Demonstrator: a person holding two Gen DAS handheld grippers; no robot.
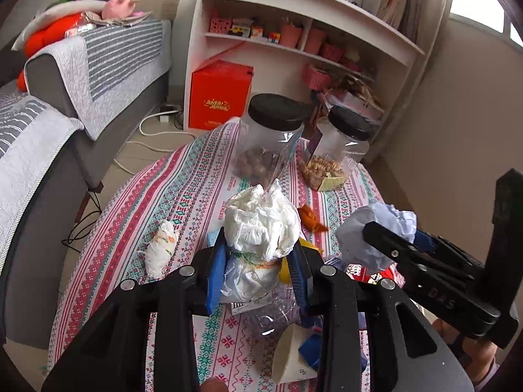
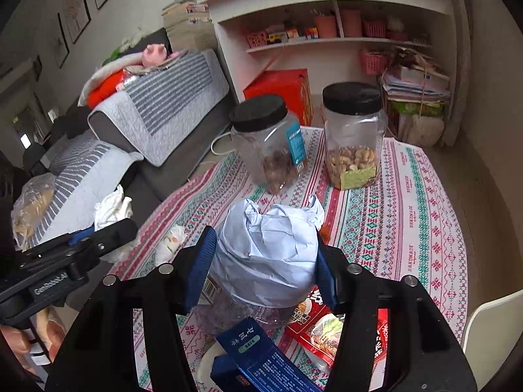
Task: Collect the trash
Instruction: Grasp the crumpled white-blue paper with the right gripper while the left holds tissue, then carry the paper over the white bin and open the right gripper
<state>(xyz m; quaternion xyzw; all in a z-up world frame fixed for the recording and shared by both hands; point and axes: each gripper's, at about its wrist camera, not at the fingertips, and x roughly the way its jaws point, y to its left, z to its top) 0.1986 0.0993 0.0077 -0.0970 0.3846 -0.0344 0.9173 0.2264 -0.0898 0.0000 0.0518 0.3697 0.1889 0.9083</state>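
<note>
Crumpled paper, clear plastic, patterned cloth.
Soft, wrinkled white tissue wad (image 1: pixel 261 225); creased matt pale-blue paper ball (image 2: pixel 268 254); glossy red foil snack packet (image 2: pixel 327 326); smooth clear plastic jars with matt black lids (image 2: pixel 354 137); woven-look red-and-green patterned tablecloth (image 2: pixel 408 215); ribbed blue gripper pads (image 1: pixel 215 274).

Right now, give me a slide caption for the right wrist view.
Right gripper clamps crumpled pale-blue paper above a littered patterned tablecloth.

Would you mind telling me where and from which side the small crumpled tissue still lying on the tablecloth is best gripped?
Grip the small crumpled tissue across its narrow middle, coming from above. It lies as an elongated wad on the tablecloth with open cloth on both long sides, so gripper fingers could likely straddle it. Both grippers are full now: the left gripper holds white tissue, the right gripper pale blue paper.
</note>
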